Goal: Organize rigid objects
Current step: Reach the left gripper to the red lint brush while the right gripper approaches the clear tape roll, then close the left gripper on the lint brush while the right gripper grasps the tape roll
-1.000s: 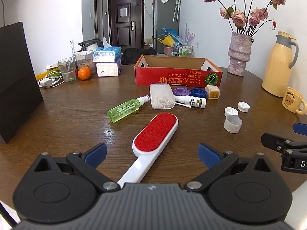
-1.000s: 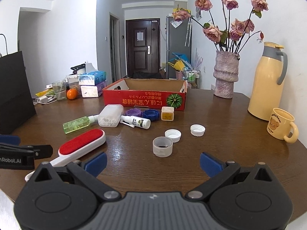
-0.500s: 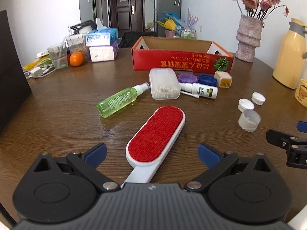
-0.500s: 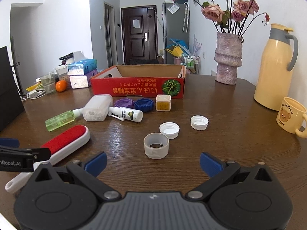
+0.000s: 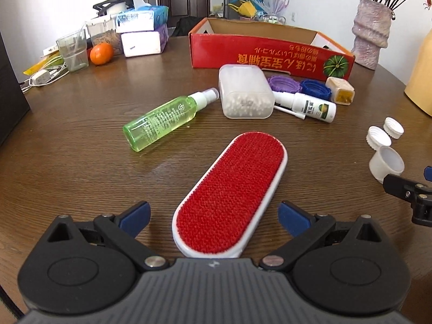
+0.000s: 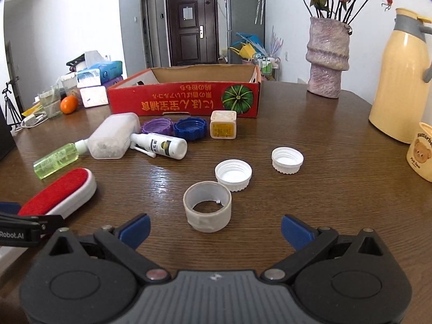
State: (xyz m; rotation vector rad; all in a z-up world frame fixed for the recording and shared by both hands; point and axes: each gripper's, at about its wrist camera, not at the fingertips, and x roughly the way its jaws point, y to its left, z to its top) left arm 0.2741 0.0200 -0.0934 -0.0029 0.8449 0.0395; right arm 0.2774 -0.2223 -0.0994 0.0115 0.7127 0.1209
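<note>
Left gripper [image 5: 213, 213]: jaws spread wide, blue-padded fingertips [image 5: 135, 214] on either side of the near end of the red-bristled, white-framed oval lint brush [image 5: 232, 191], neither pad touching it. The brush lies flat on the dark brown wooden table [image 5: 67, 148], its length running away and to the right.

Right gripper [image 6: 216, 228]: jaws likewise wide apart, holding nothing; just beyond them stands a translucent, open-topped plastic cup [image 6: 207, 210]. Touching or nearly touching the cup's far right side is a white ribbed screw cap [image 6: 233, 175], open side up; a second white ribbed cap [image 6: 287, 159] lies apart, farther right.

Mid-table: a green transparent spray bottle [image 5: 164, 117] on its side; beside its nozzle, a frosted rectangular box of cotton swabs [image 5: 244, 91]; next right, a small white spray bottle with a green label [image 5: 307, 104], lying down. Behind these sit a purple scalloped lid [image 6: 157, 127], a blue scalloped lid [image 6: 190, 127] and a cream cube-shaped container with a yellow face [image 6: 223, 128].

Far side: a shallow red cardboard tray with gold lettering [image 6: 186, 101], open-topped, its inside hidden.
</note>
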